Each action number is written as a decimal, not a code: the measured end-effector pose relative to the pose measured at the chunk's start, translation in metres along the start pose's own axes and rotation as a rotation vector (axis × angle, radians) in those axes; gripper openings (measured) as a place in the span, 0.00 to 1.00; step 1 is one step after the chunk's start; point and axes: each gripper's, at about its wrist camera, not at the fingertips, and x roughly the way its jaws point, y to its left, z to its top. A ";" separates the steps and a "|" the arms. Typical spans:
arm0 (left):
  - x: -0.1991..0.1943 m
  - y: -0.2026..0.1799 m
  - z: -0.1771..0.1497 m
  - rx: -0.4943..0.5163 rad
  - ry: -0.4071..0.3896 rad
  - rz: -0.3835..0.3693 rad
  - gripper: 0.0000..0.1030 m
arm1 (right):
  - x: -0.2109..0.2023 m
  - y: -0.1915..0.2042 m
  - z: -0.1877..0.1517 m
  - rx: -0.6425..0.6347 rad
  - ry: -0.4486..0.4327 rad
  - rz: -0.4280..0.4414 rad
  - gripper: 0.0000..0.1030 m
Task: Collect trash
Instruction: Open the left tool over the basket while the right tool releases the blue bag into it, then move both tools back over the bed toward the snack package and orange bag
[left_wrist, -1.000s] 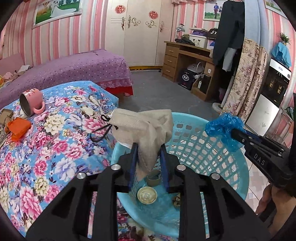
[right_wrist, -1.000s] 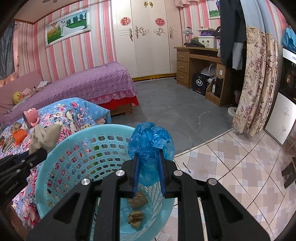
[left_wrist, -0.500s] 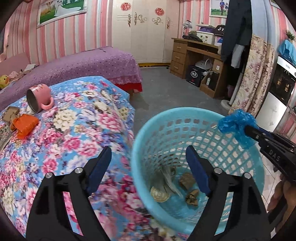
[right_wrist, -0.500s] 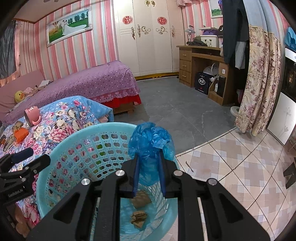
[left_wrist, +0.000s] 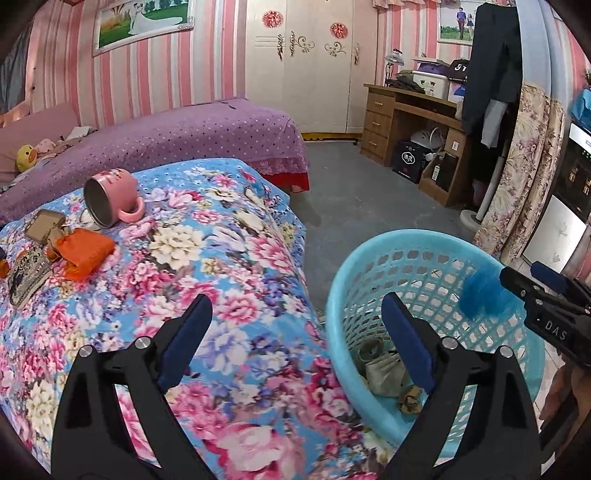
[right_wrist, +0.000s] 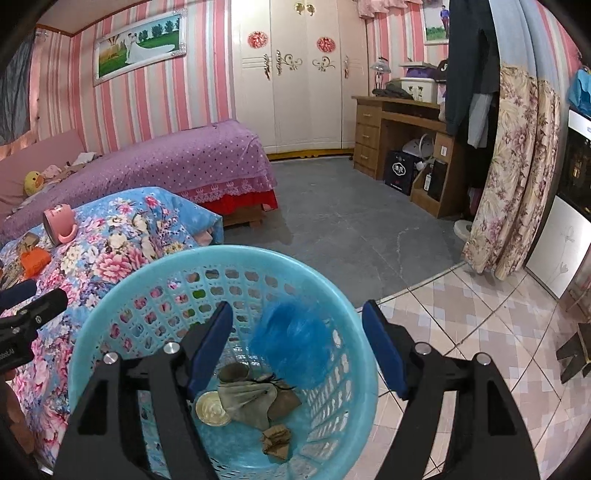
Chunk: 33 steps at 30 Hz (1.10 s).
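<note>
Right hand-held gripper (right_wrist: 297, 347) above the blue basket (right_wrist: 110, 325), jaws just sprung wide, gripping nothing; blurred blue bag (right_wrist: 291, 347) between them, inside the basket. Left hand-held gripper (left_wrist: 295, 328) beside the basket, just opened wide, empty. Beige cloth (right_wrist: 247, 400) on basket bottom.

Left gripper (left_wrist: 295, 332): jaws just opened wide, nothing between; beige pouch (right_wrist: 247, 400) gone from its grip, now lies on basket (right_wrist: 122, 317) bottom. View swung from basket toward floral bedspread (left_wrist: 207, 251).
Right gripper (right_wrist: 297, 349): jaws just opened; blue bag (right_wrist: 295, 349) released, blurred, inside basket between spread fingers.
</note>
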 end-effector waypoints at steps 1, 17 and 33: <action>-0.001 0.002 0.000 0.002 -0.004 0.005 0.88 | 0.000 0.003 0.001 -0.006 -0.002 -0.008 0.72; -0.031 0.064 0.008 -0.026 -0.045 0.073 0.91 | -0.011 0.041 0.017 0.006 -0.071 -0.049 0.96; -0.055 0.169 0.003 -0.054 -0.060 0.183 0.94 | -0.003 0.114 0.025 -0.006 -0.068 0.015 0.96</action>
